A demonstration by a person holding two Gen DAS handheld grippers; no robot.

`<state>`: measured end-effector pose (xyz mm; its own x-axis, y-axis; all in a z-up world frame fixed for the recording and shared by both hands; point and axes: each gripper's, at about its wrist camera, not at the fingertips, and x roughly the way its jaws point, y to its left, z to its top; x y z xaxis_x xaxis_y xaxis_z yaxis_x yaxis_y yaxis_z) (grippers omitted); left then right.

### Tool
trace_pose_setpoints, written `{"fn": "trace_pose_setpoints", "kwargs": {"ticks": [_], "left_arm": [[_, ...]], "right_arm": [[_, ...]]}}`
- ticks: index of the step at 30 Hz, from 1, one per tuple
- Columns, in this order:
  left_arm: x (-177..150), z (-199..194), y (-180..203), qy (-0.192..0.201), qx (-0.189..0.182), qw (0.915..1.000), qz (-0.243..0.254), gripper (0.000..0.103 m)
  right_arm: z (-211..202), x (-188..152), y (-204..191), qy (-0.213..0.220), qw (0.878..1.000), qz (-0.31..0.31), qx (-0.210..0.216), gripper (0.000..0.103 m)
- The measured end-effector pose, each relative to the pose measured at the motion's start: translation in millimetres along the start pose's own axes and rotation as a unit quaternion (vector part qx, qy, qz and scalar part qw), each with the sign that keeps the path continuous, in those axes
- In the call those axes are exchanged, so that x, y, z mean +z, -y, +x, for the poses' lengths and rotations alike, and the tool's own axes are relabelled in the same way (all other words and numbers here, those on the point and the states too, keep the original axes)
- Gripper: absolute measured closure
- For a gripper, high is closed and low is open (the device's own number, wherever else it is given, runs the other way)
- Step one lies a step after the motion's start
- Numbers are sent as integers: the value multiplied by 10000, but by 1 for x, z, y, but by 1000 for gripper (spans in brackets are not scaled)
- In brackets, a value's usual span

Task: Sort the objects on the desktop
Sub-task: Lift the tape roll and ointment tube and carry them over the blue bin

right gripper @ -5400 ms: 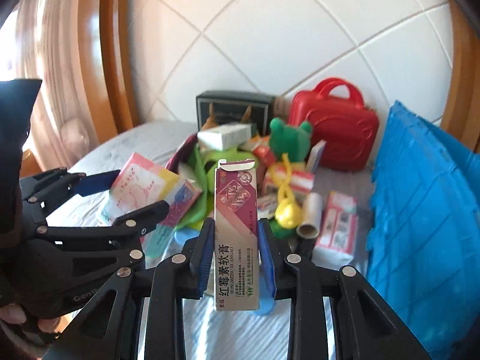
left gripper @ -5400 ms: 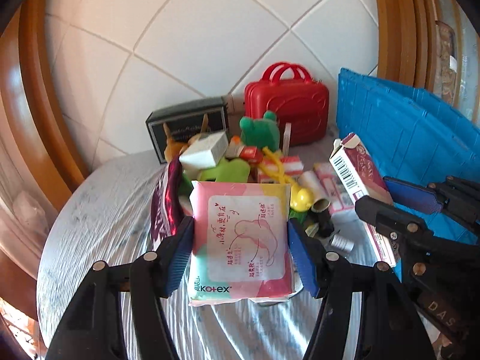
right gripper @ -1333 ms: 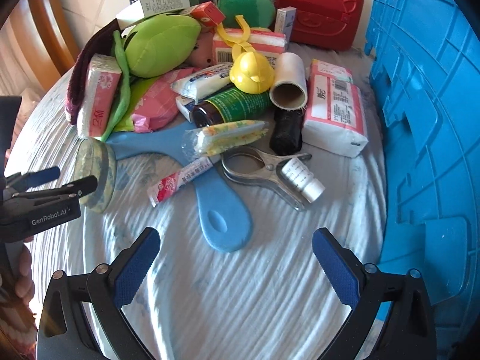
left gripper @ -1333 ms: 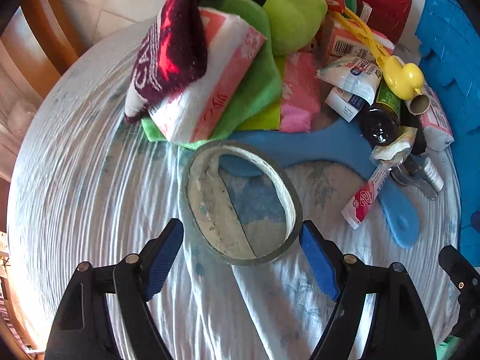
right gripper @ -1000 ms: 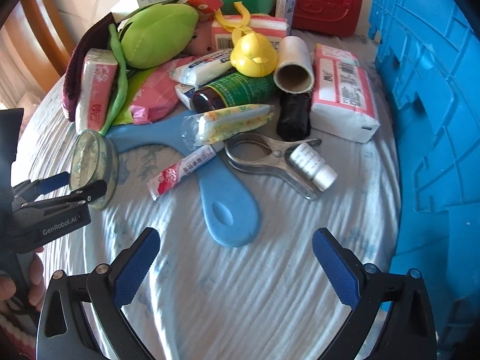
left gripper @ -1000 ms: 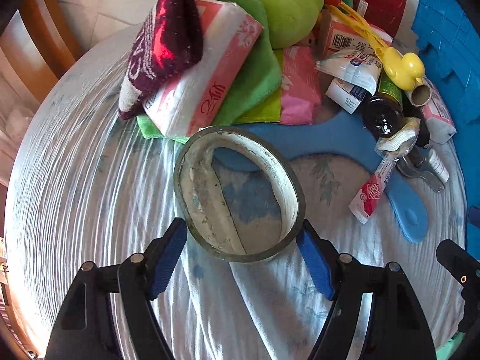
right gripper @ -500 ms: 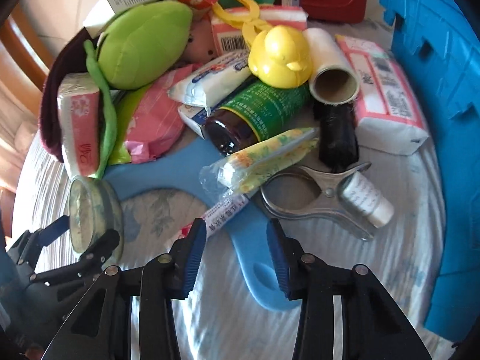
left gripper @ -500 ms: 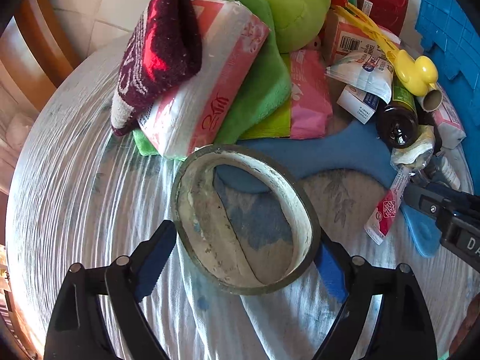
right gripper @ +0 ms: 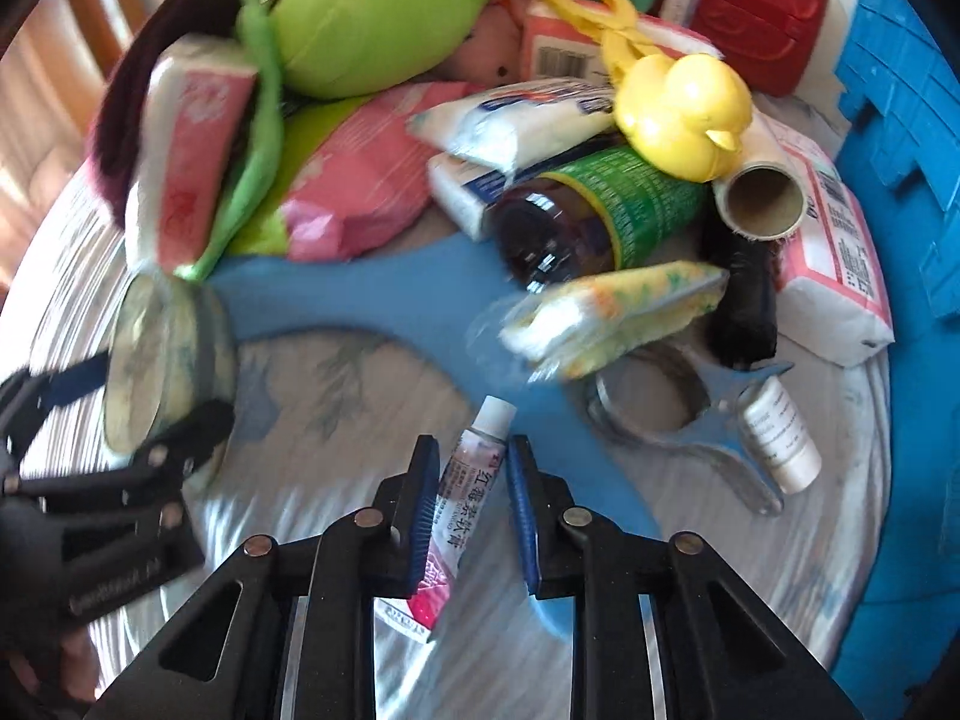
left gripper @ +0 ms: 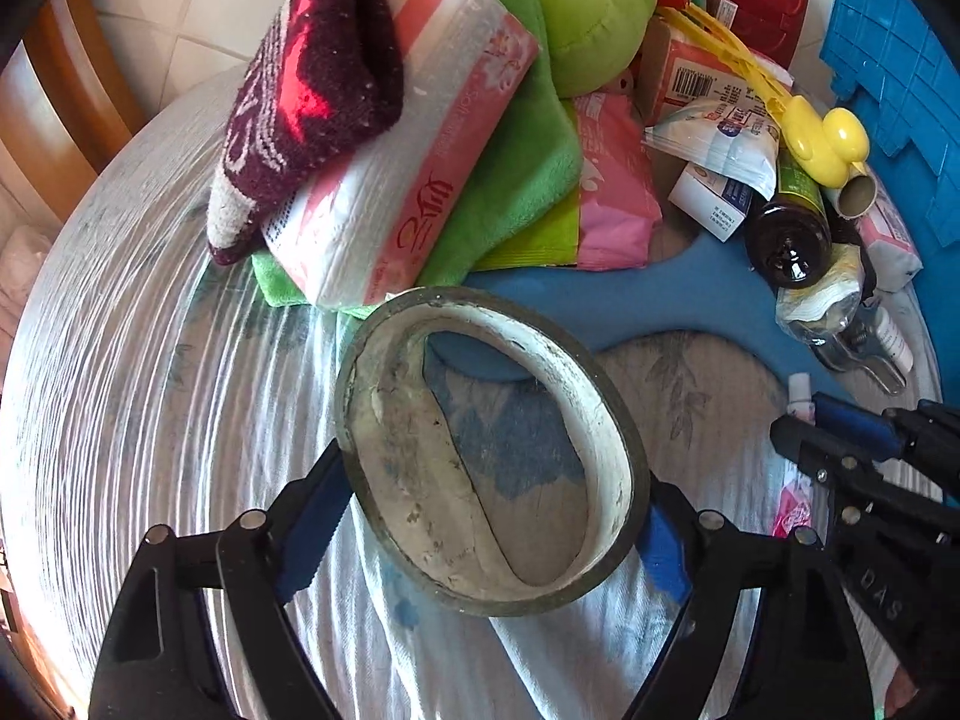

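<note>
Ointment tube: I see it between my right gripper jaws, which are closing on it. Its long axis runs up the right wrist view, white cap away from me and slightly right, crimped pink end toward me. It lies partly over the blue paddle on the bench.

Tape roll: it sits between my left gripper jaws, which are spread about as wide as the roll and narrowing slightly; the blue pads are hidden behind its rim, so I cannot tell whether they press. The ring is tilted, its hole facing me.

Open room, near side: below the tube and both grippers I have bare striped cloth. The left gripper's side of the bench is also bare out to its round edge.

Crowded side: just beyond the tube's cap lie a yellow-patterned packet, a brown bottle with a green label, a metal clip and a small white bottle touching the clip.

Far pile: tissue pack, maroon cloth, green plush, yellow duck clip, cardboard roll, red case are heaped together, touching.

Edges: blue crate walls off the right-hand side, close to the pink-and-white pack. Wooden chair backs stand past the bench's far left rim.
</note>
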<state>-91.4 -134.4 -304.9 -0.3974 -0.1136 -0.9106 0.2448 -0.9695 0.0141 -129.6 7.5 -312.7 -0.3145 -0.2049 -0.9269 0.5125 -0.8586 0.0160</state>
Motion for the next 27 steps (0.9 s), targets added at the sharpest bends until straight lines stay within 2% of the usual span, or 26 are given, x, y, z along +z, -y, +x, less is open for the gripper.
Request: {"fn": "trace_pose_setpoints", "kwargs": {"ticks": [4, 7, 9, 13, 19, 26, 27], "left_arm": [[-11, -8, 10, -57, -152, 9997, 201, 19], [-17, -7, 17, -98, -34, 9993, 346, 20], [-18, -7, 17, -83, -6, 9993, 378, 20], [-20, -9, 17, -71, 30, 9990, 434, 22], [-21, -16, 12, -96, -40, 9992, 381, 25], [-6, -57, 8, 354, -105, 9986, 380, 26], [-5, -68, 20, 435, -95, 9983, 383, 26]], "right_arm": [[-1, -14, -9, -149, 9994, -239, 178, 82], [-1, -16, -7, -173, 9997, -156, 113, 80], [-2, -15, -4, -173, 9998, -89, 107, 74], [-4, -18, -5, -205, 9997, -102, 64, 73], [-9, -19, -11, -162, 9996, -194, 121, 82], [-56, -5, -9, 404, 9988, -168, 231, 86], [-64, -3, -9, 516, 9982, -176, 231, 86]]}}
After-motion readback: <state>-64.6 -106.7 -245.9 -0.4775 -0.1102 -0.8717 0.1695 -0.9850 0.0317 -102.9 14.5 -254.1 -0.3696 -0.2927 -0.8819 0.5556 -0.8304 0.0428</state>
